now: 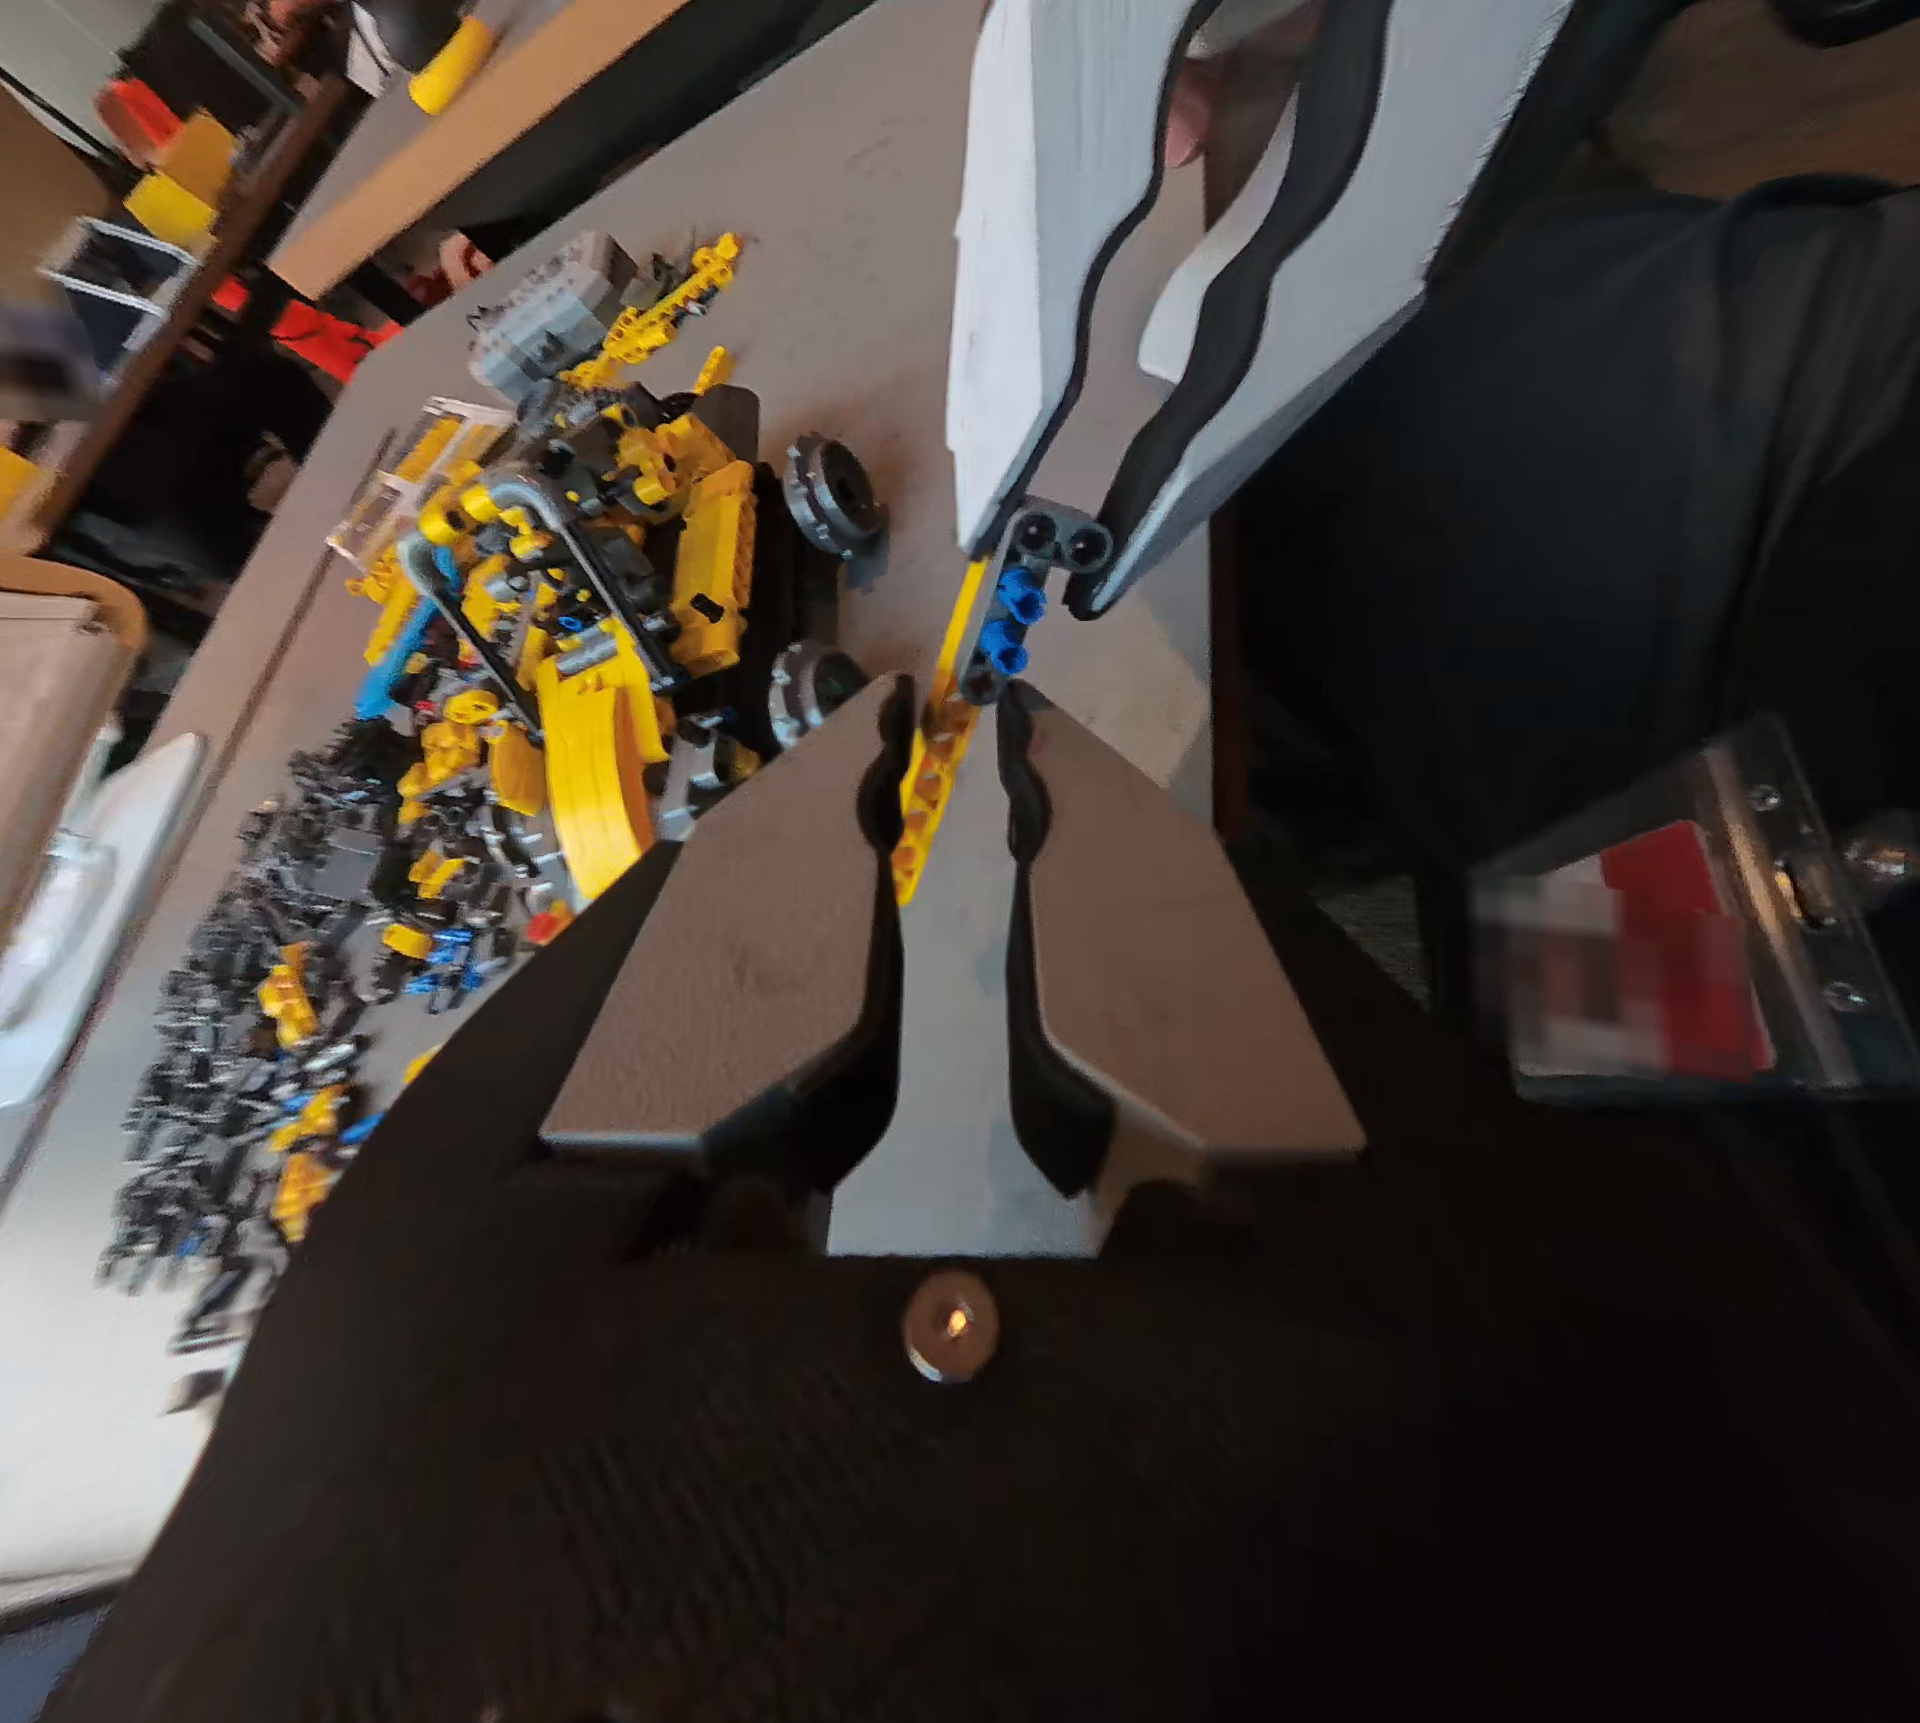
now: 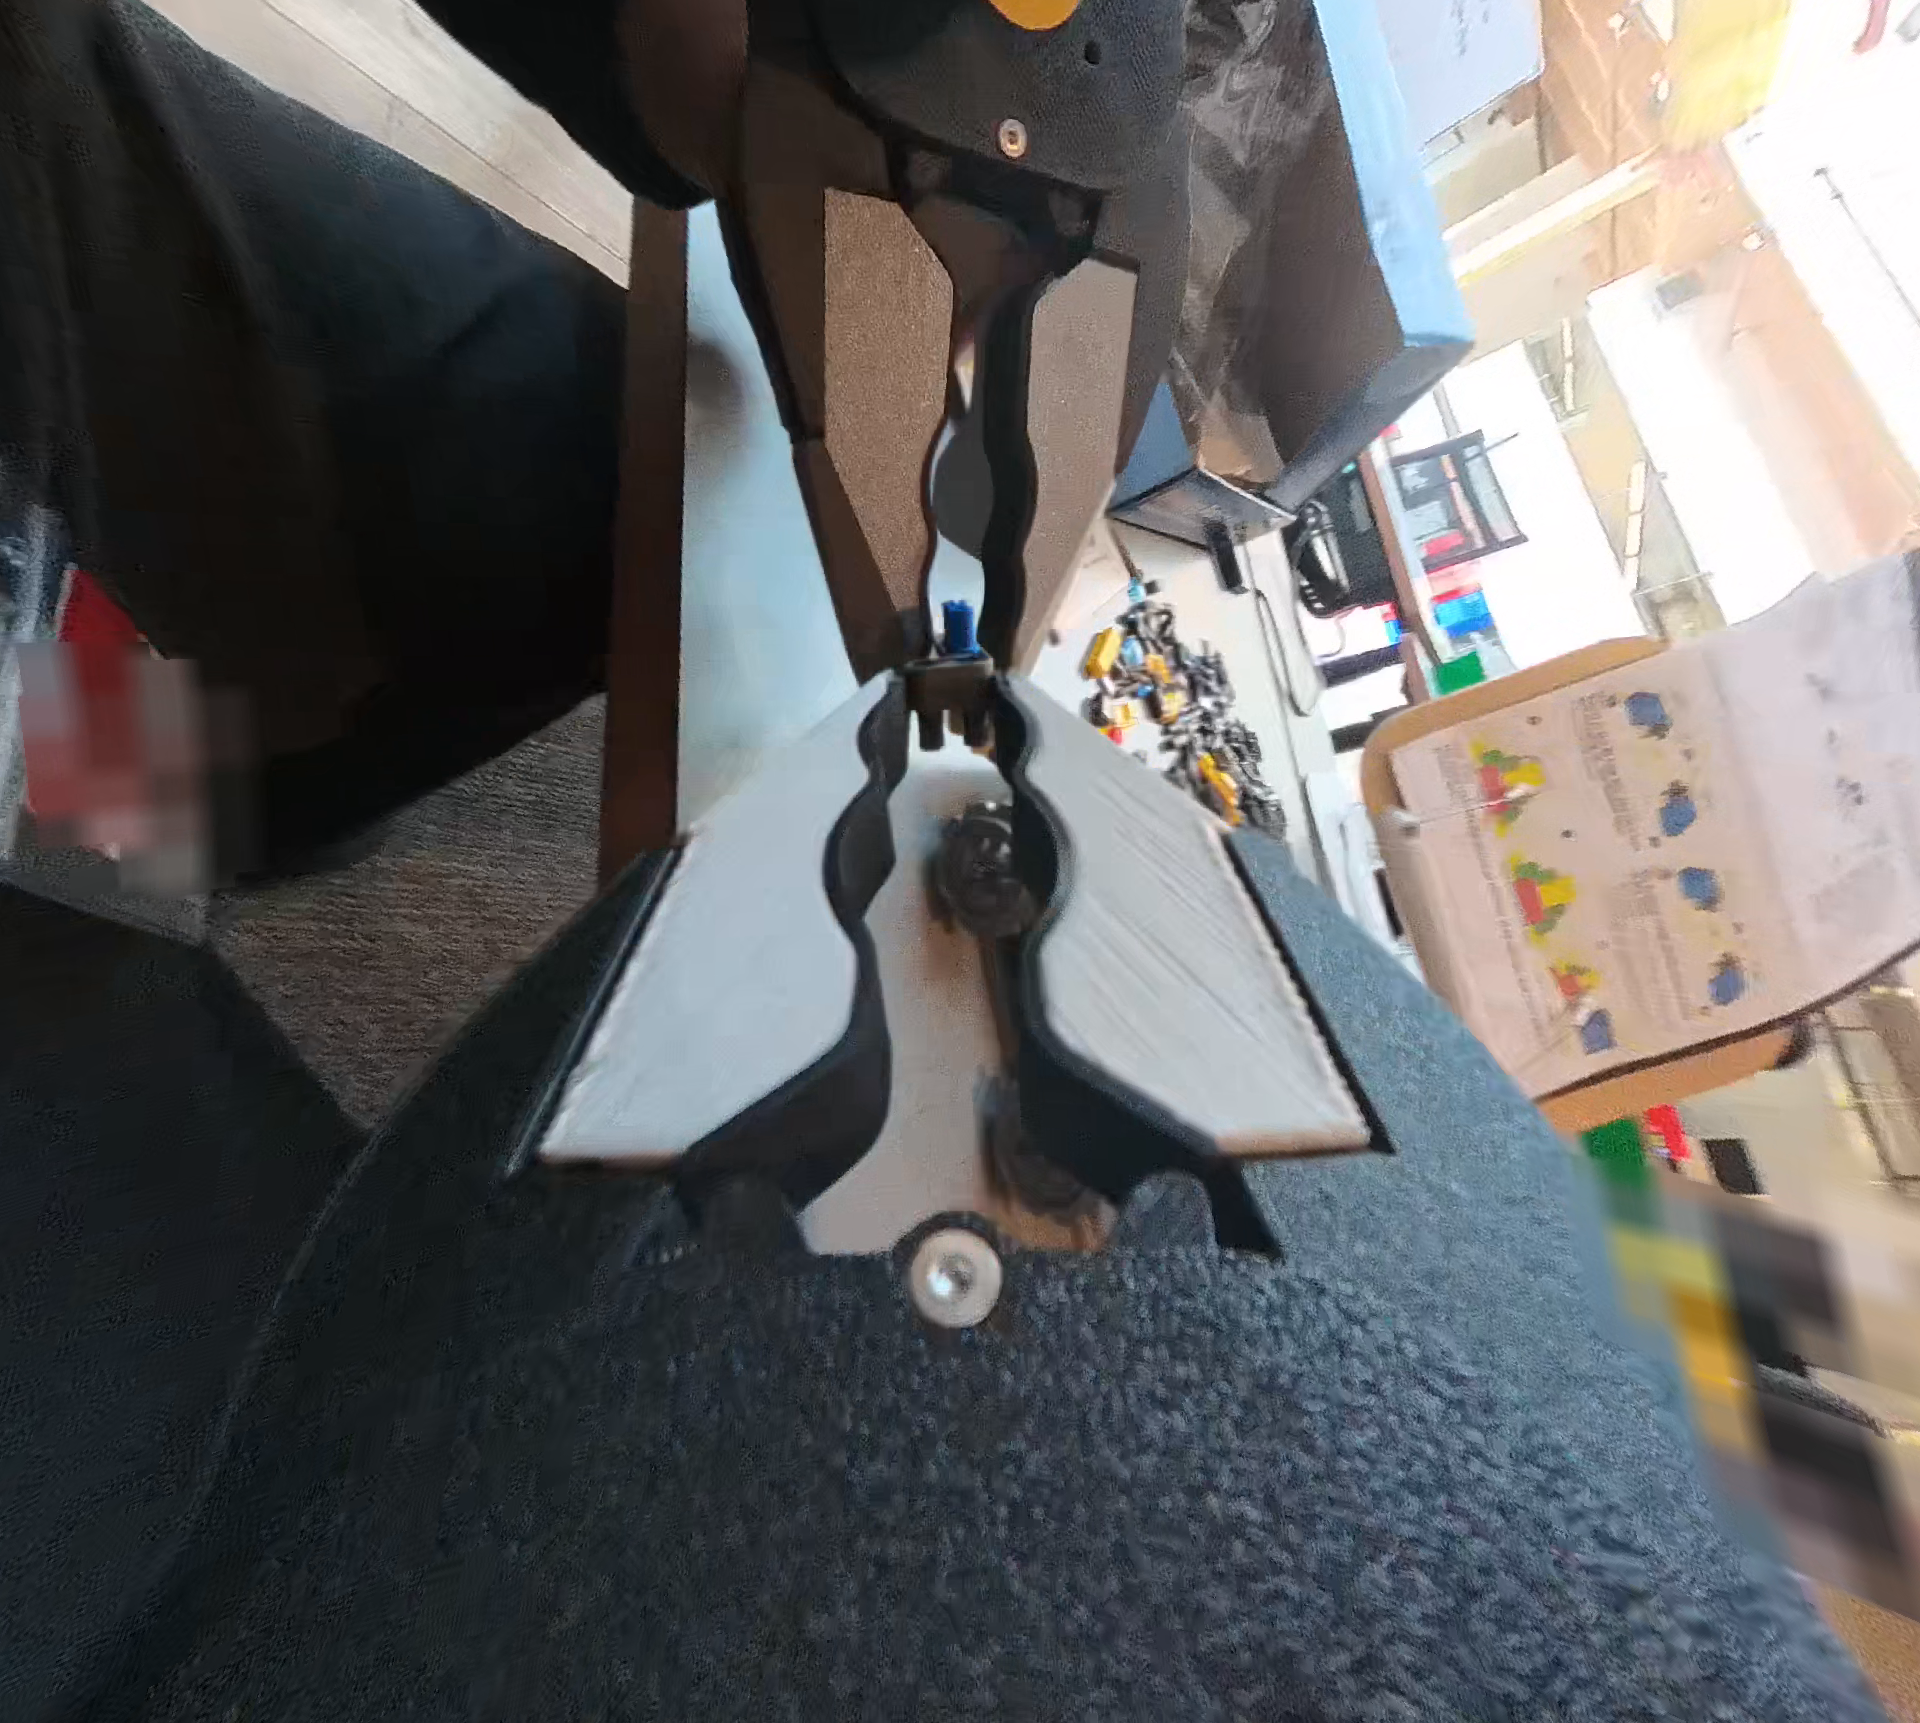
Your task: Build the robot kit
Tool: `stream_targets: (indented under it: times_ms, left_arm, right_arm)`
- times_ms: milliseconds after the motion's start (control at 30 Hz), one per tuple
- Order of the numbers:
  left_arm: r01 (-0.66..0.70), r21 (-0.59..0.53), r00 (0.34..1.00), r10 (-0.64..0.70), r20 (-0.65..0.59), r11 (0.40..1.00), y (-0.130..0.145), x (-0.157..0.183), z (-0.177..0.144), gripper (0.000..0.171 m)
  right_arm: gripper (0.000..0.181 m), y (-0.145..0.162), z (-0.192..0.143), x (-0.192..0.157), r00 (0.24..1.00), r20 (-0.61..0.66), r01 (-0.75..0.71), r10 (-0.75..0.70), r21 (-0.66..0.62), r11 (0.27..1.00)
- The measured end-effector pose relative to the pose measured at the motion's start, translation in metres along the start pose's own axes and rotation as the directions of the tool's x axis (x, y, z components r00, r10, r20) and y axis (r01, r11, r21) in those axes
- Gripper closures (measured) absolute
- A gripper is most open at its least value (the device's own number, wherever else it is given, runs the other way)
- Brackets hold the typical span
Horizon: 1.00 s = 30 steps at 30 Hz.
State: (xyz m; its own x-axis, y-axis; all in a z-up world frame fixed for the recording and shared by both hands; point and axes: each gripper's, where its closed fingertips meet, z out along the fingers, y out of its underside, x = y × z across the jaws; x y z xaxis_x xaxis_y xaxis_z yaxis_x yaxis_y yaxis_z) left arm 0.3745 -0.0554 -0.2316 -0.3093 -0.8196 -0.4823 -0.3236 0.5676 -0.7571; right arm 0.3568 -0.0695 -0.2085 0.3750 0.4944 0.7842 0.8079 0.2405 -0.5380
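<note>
Closest to the lens in the left wrist view, the left gripper (image 1: 951, 717) has its dark fingers closed onto a yellow beam (image 1: 928, 790). This beam is joined side by side to a grey beam (image 1: 992, 624) that carries blue pins (image 1: 1008, 624). At the far end, the white right gripper (image 1: 1044, 551) comes from above and clamps the end of the grey beam. In the right wrist view its tips (image 2: 945, 702) are narrowly apart and closed on that same dark piece, with one blue pin sticking out behind it.

Both grippers hold this assembly in the air, near the edge of the grey table (image 1: 831, 146). To the left of it on the table stands a half-built yellow model (image 1: 582, 593), with two grey sprockets (image 1: 831, 494) just beside it. Nearer lies a heap of small black, yellow and blue parts (image 1: 281, 998). A person's dark clothing (image 1: 1579, 530) fills the right side.

Beyond the table are another desk and shelves with red and yellow boxes. In the right wrist view a printed sheet (image 2: 1662, 852) lies on a wooden board.
</note>
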Motion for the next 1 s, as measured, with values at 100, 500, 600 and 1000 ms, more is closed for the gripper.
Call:
stream_targets:
  times_ms: [100, 500, 600, 1000]
  left_arm:
    - [-0.297, -0.039, 0.921, 0.297, 0.252, 0.954, -0.017, -0.019, -0.017, 0.166]
    - [-0.670, -0.451, 0.182, 0.719, 0.671, 0.590, -0.101, -0.073, -0.107, 0.167]
    - [-0.625, -0.444, 0.143, 0.654, 0.743, 0.642, -0.128, -0.099, -0.153, 0.167]
    - [-0.362, -0.519, 0.521, 0.630, 0.576, 0.774, 0.003, -0.066, -0.141, 0.167]
  right_arm:
    - [0.165, -0.007, -0.006, 0.018, 0.974, -0.142, 0.170, -0.175, -0.048, 0.984]
    - [0.163, -0.006, -0.029, 0.028, 0.956, -0.236, -0.165, 0.174, 0.056, 0.985]
    - [0.163, 0.002, -0.032, 0.030, 0.945, -0.246, -0.207, 0.215, 0.057, 0.977]
    - [0.157, 0.025, -0.036, 0.012, 0.890, -0.059, -0.447, 0.452, 0.086, 0.891]
